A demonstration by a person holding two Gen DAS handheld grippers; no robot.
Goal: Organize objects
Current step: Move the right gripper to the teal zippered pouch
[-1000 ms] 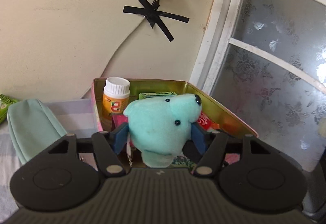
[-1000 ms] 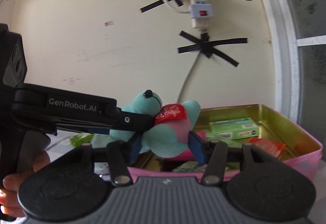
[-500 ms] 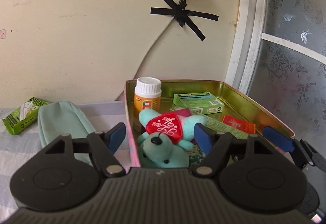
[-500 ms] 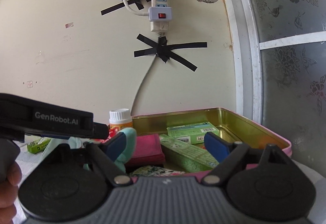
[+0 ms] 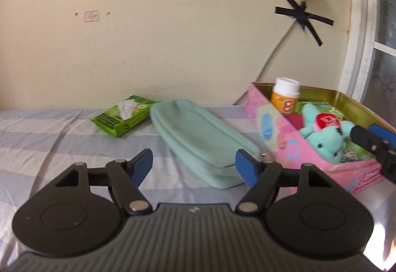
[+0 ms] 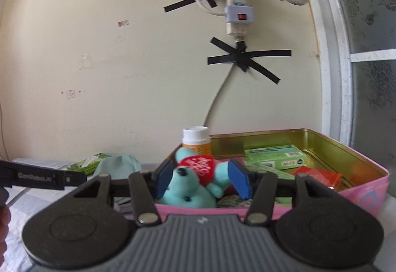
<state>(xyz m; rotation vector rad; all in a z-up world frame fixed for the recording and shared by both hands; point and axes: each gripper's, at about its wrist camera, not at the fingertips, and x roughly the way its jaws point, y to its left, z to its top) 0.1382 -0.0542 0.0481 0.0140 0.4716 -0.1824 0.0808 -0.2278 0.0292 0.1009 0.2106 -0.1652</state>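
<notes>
A teal plush bear with a red heart (image 5: 324, 134) lies inside the pink tin box (image 5: 284, 145); it also shows in the right wrist view (image 6: 190, 187). My left gripper (image 5: 194, 164) is open and empty over the striped sheet, with a mint green pouch (image 5: 198, 135) just ahead of it. My right gripper (image 6: 201, 181) is open at the near wall of the box (image 6: 366, 187), its blue pads either side of the bear without closing on it. A white-capped orange bottle (image 5: 285, 98) stands in the box's back corner.
A green packet (image 5: 125, 114) lies on the striped sheet (image 5: 49, 138) left of the pouch. Green boxes (image 6: 274, 156) and a red packet (image 6: 319, 176) lie in the tin. The wall, a taped power strip (image 6: 238, 8) and a window frame stand close behind.
The bear was let go and now lies in the box. My left gripper has opened and swung left over the pouch. My right gripper has opened and stays at the box.
</notes>
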